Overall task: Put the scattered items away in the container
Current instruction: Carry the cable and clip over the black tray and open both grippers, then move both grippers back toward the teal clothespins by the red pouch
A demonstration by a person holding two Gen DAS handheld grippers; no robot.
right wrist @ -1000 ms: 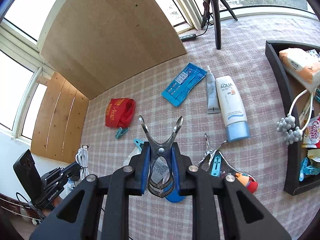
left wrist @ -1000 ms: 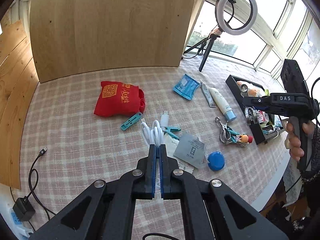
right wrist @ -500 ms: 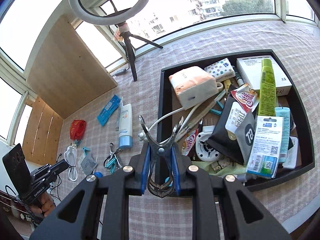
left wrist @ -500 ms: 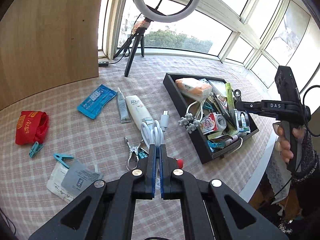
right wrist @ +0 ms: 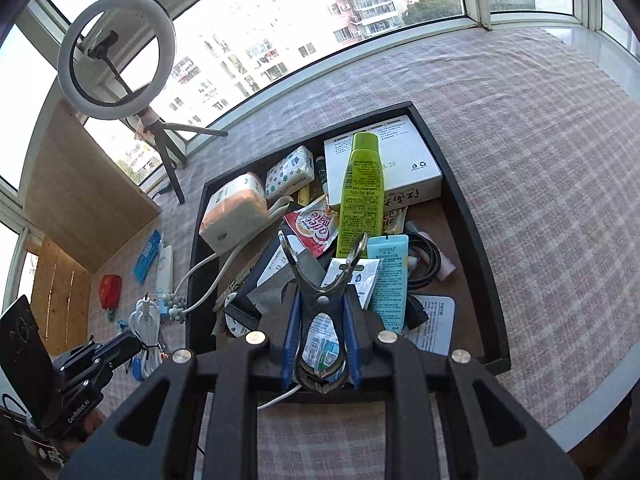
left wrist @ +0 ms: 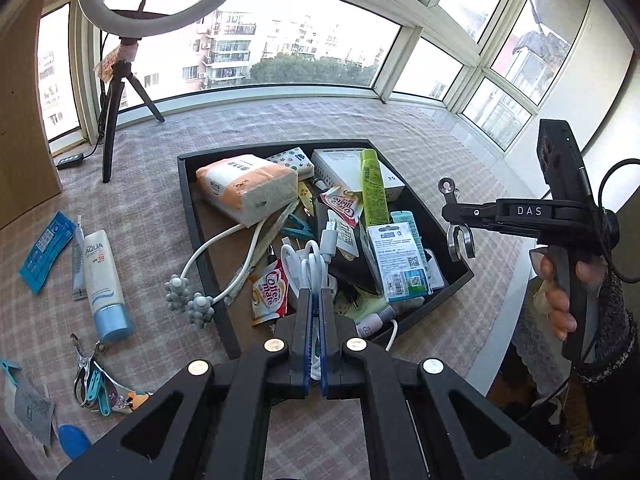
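Note:
A black tray (left wrist: 208,264) (right wrist: 480,240) full of packets, a green bottle and boxes sits on the checked cloth. My left gripper (left wrist: 315,300) is shut on a coiled white USB cable (left wrist: 310,268) and holds it over the tray's near side. My right gripper (right wrist: 322,308) is shut on a metal spring clip (right wrist: 322,276), held above the tray's near part. The right gripper also shows in the left wrist view (left wrist: 460,220). The left gripper with the cable shows in the right wrist view (right wrist: 132,344).
Left of the tray on the cloth lie an AQUA tube (left wrist: 100,280), a small grey tube (left wrist: 78,256), a blue packet (left wrist: 44,250), a keyring with clips (left wrist: 96,380), a blue lid (left wrist: 74,440) and a red pouch (right wrist: 110,290). A ring light tripod (left wrist: 116,108) stands behind.
Both grippers have swung right from the scattered items to over the tray, still holding the cable and the clip. The tray now fills both views.

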